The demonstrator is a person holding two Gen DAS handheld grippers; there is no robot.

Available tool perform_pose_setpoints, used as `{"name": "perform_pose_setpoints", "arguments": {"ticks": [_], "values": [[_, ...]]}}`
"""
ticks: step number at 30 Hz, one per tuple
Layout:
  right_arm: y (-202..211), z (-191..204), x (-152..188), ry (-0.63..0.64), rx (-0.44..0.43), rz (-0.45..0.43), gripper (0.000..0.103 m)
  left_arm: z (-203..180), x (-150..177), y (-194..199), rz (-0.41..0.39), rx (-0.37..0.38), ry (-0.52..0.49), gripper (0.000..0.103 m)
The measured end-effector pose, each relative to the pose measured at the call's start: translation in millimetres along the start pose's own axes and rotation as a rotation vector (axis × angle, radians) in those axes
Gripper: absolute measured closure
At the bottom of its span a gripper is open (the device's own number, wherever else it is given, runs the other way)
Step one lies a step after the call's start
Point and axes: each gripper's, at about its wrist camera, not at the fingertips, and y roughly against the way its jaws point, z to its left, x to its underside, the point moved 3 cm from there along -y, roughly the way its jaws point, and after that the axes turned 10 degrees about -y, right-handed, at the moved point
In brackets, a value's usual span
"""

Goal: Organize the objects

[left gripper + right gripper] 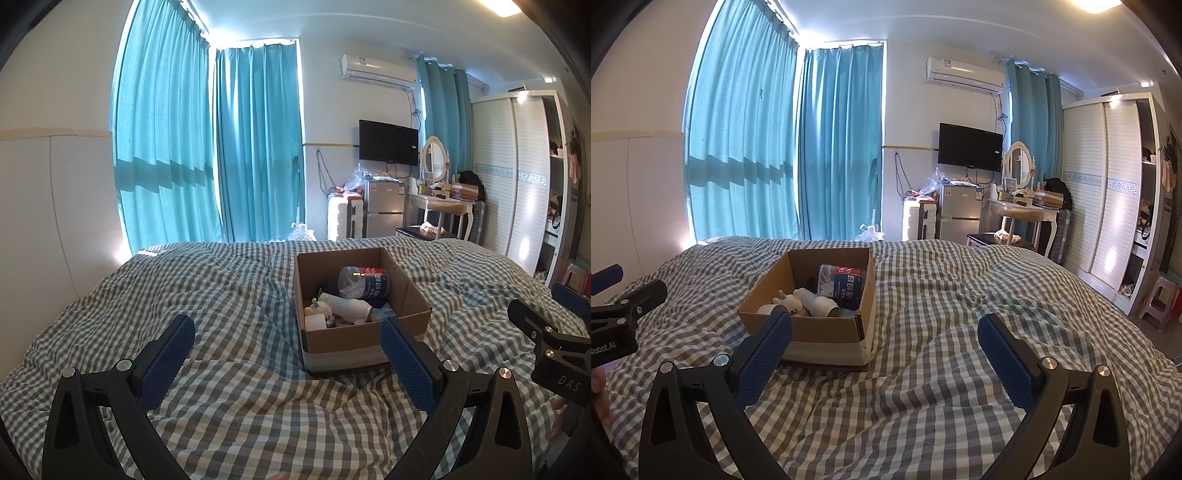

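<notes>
Home bedroom: checked bed [923,295], teal curtains [738,147], wardrobe [1100,177], dressing table [1027,206].

Box [827,332]: matt brown cardboard, taped base.
Bedcover [923,369]: soft checked cloth, rumpled.
Bottle [364,282]: clear glossy plastic.
Finger pads [406,358]: blue, dimpled.

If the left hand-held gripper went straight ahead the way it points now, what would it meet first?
Probably the grey-and-white checked bed cover. The open left hand-held gripper aims just left of the brown cardboard box, though its right finger might clip it; depth is unclear.
</notes>
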Motion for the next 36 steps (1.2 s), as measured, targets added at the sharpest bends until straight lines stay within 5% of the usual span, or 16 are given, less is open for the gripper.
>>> {"name": "perform_pose_setpoints", "arguments": {"ticks": [36], "values": [[-0.1, 2.1, 2.7, 0.014, -0.005, 0.013, 0.002, 1.9, -1.5, -1.4, 0.004, -0.014, -0.017, 0.000]]}}
